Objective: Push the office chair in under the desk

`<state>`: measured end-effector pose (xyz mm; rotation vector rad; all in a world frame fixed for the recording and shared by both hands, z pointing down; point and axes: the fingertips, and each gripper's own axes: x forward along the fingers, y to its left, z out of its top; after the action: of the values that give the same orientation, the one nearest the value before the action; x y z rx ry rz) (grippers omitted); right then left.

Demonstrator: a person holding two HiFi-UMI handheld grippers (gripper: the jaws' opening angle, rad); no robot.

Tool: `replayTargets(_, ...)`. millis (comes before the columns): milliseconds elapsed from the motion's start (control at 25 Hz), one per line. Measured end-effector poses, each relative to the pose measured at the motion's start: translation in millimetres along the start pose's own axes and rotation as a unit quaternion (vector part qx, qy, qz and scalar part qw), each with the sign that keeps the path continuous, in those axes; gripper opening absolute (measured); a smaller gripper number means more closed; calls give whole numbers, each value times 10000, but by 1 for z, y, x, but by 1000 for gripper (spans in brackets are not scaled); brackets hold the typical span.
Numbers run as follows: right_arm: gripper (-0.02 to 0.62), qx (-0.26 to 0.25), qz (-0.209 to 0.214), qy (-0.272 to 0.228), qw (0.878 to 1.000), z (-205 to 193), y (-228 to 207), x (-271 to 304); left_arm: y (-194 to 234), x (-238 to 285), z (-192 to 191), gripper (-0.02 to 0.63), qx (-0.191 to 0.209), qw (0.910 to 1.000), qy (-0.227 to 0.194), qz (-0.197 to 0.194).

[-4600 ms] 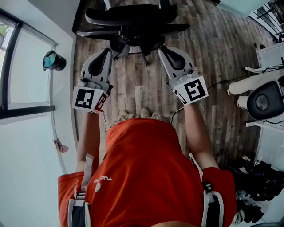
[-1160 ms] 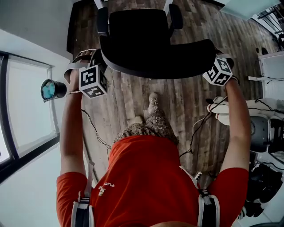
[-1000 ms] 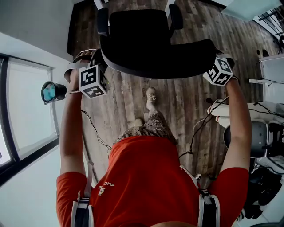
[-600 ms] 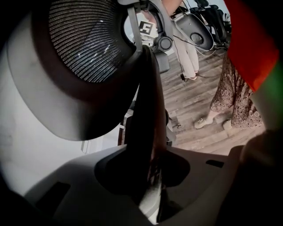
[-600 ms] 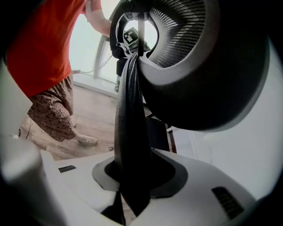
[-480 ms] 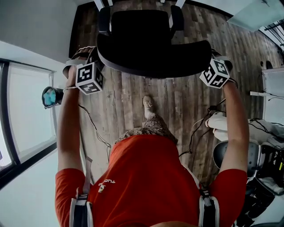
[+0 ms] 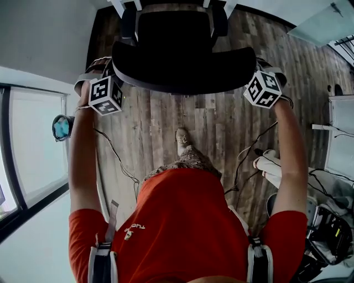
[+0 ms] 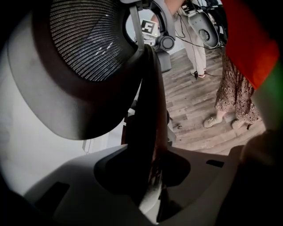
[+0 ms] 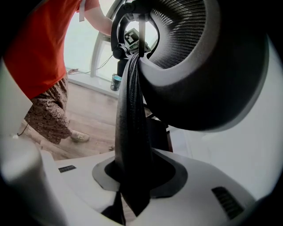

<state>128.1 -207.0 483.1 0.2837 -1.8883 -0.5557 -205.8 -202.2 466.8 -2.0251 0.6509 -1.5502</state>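
The black office chair (image 7: 182,66) stands ahead of me, its seat (image 7: 171,27) reaching between the white desk legs (image 7: 119,6) at the top edge. My left gripper (image 7: 109,67) is shut on the left edge of the backrest (image 8: 148,132), which runs down between its jaws. My right gripper (image 7: 259,63) is shut on the right edge of the backrest (image 9: 130,123) in the same way. The mesh headrest (image 8: 84,44) fills the upper part of both gripper views. Each gripper's marker cube shows beside the backrest in the head view.
A window wall runs along the left with a teal object (image 7: 61,127) on its sill. Cables (image 7: 249,155) trail over the wooden floor. White equipment (image 7: 271,168) and dark gear lie at the right. The person's foot (image 7: 182,138) is behind the chair.
The chair and both grippers have moved forward toward the desk, and the person has stepped after them. The seat now sits further between the desk legs.
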Motion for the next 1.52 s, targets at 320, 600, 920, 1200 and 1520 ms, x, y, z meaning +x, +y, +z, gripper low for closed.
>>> replayTargets(320, 126, -49, 25, -46, 10000, -22, -55, 27, 47, 40, 4, 124, -68, 9999, 67, -68)
replayTargets(600, 126, -82, 28, -42, 10000, -37, -98, 51, 80, 75, -5, 124, -115, 9998, 150, -40)
replayTargets(920, 127, -126, 16, -17, 9999, -47, -143, 73, 117, 105, -12, 121, -103, 9998, 165, -7)
replayTargets(1200, 127, -133, -30, 28, 9999, -54, -182, 88, 153, 130, -18, 120, -72, 9999, 121, 86)
replayTargets(1520, 126, -31, 98, 53, 9999, -71, -246, 130, 212, 184, -30, 117, -15, 9999, 93, -91)
